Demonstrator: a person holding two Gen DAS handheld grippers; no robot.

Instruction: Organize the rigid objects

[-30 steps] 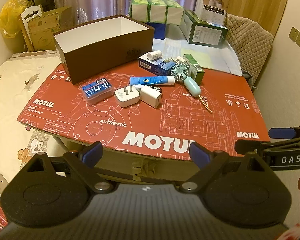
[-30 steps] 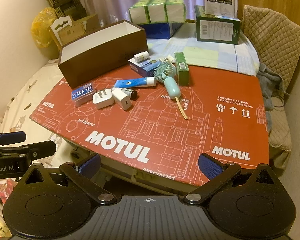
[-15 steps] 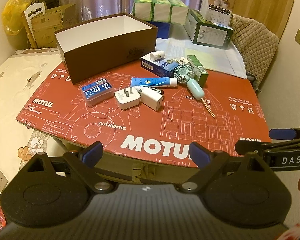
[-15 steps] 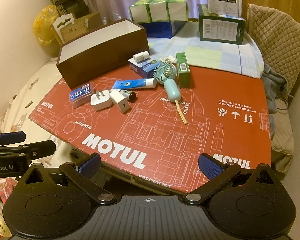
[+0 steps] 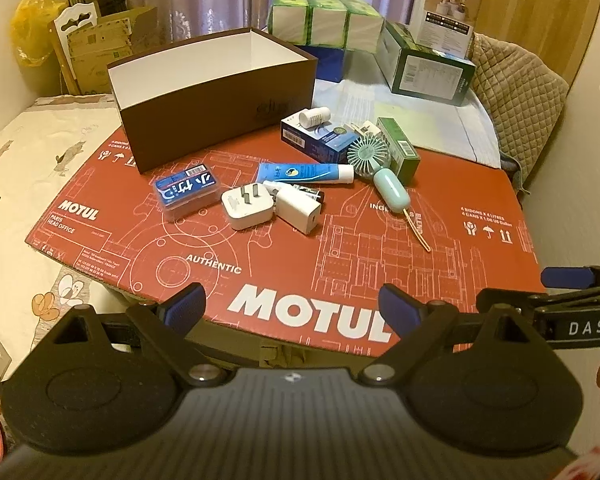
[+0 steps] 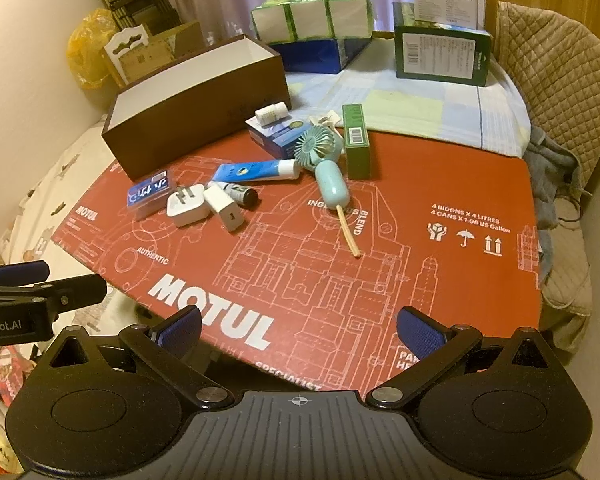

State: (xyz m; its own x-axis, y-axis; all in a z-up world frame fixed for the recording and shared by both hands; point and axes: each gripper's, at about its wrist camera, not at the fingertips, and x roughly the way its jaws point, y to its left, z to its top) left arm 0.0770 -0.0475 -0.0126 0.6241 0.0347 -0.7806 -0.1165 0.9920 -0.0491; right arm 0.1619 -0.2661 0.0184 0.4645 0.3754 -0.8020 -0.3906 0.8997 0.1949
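Both claws hang at the near edge of the surface, short of the clutter. Left claw (image 5: 292, 308): blue-padded fingers (image 5: 184, 307) spread wide, nothing between them. Right claw (image 6: 300, 330): likewise spread wide, holding nothing. Each claw shows at the edge of the other's view.

The surface is covered by a red printed cardboard sheet (image 5: 440, 272) marked MOTUL. At its far left corner stands a brown open box (image 5: 216, 104) with a white interior; what can be seen of the inside holds nothing.

Loose things cluster in front of and to the right of the box:
- blue flat case (image 5: 187, 190) with white lettering, just in front of the box's near corner
- two white charger plugs (image 5: 247, 207) (image 5: 299, 212), side by side and touching; a small dark-capped item lies behind them
- blue-and-white tube (image 5: 304, 172), lying flat, cap toward the right
- mint handheld fan (image 5: 380, 174), lying with its head against a green carton (image 5: 400, 154)
- thin wooden stick (image 5: 416, 232), running from the fan's handle toward the near right
- navy box (image 5: 316, 140) with a small white bottle (image 5: 314, 117) lying on top

Behind the sheet, on a pale checked cloth: green-wrapped tissue packs (image 5: 326, 16) and a dark green carton (image 5: 428, 64).
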